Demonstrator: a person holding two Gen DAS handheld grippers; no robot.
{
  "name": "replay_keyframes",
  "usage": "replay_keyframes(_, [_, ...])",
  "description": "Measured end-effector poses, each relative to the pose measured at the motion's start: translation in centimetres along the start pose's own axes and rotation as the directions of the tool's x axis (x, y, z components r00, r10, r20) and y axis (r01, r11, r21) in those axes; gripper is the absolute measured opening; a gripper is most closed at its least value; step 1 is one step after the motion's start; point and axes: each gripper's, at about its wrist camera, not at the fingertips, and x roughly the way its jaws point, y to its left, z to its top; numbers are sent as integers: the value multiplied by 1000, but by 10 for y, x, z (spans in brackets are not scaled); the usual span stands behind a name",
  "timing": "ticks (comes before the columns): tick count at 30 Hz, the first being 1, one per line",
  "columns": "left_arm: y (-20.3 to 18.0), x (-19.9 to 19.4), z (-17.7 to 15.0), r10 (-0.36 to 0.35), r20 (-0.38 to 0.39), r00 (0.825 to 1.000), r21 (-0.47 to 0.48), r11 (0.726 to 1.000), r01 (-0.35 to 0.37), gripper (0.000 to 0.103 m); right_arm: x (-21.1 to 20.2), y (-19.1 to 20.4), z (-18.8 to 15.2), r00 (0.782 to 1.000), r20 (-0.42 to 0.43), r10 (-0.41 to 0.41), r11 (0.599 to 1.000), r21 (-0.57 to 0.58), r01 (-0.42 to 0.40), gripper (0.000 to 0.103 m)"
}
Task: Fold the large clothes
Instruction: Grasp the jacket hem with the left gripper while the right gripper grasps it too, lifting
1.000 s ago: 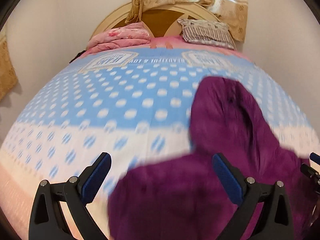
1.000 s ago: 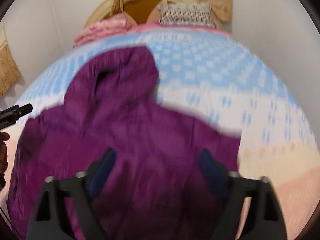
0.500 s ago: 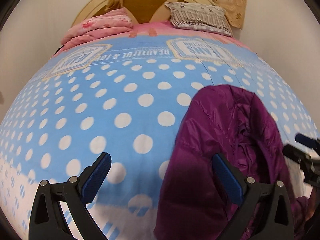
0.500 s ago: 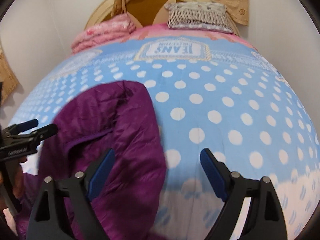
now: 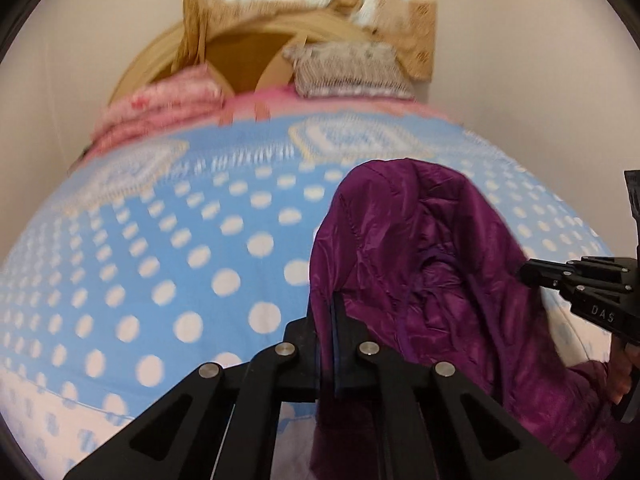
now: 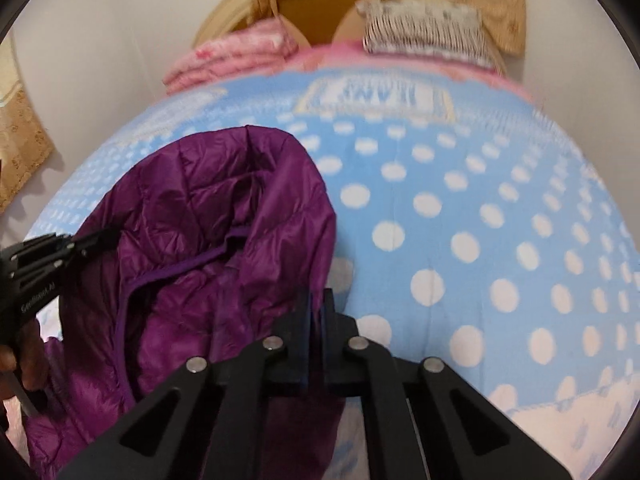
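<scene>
Two claws, both shut on the jacket (image 5: pixel 420 272), one per side edge. Jacket was purple, quilted, hooded, lying on the dotted blue bedspread (image 5: pixel 168 264), hood pointing toward the headboard, body already narrowed w/ sides turned in.

Risks from here, judged:
- Slick thin shell could slide out of the pads if the edge gets lifted or dragged fast, esp. w/ only a thin bite of fabric.
- Each claw may have caught just the top layer, so the under layer would stay behind and the fold would skew.
- Uneven pull between hands would twist the body and bunch the hood.
- Puffy fill could spring the fold open once let go.
- Bedspread might get pinched along w/ the jacket; can't tell from these views.

Claws:
- L claw (image 5: pixel 329 336): jaws had just been closing and were together, clamped on the jacket's left edge, fabric running up btw the pads.
- R claw (image 6: pixel 317 322): jaws had just been closing too, together, on the jacket's right edge; fabric showed at the pads, but the depth of the bite was unclear.
- Each claw showed in the other's view, at the jacket's far side.
</scene>
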Motion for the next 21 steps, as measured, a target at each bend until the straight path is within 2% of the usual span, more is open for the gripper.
replay_keyframes(5, [-12,-53,-9,-1,105,994,89,996,-8,3,-58,13,-21,995,99,-1,1000,-26,3,4])
replay_keyframes(8, [-24,-60,-17,39,100,994,156,986,-54,3,-59,23,-26,999,50,1,998,-60,2,4])
replay_keyframes(10, [-24,-54,-19,68,86,994,161,984,-81,3,-57,21,-24,999,39,11,1000,-21,-10,7])
replay_keyframes(12, [-16,-40,-19,94,50,994,123,987,-100,3,-46,16,-14,999,28,19,999,27,-20,37])
replay_keyframes(13, [-13,-34,-19,98,40,994,104,989,-102,3,-41,14,-13,999,36,-2,999,39,1,69])
replay_keyframes(14, [-9,-28,-21,108,28,994,83,991,-109,3,-38,12,-10,999,46,-18,999,39,16,77])
replay_keyframes(18, [11,0,-19,97,-16,995,34,995,-96,3,-4,1,6,1000,11,-7,999,43,6,77])
replay_keyframes(21, [21,24,-15,67,-71,995,-15,998,-69,5,32,-12,21,999,-10,35,996,80,-34,78])
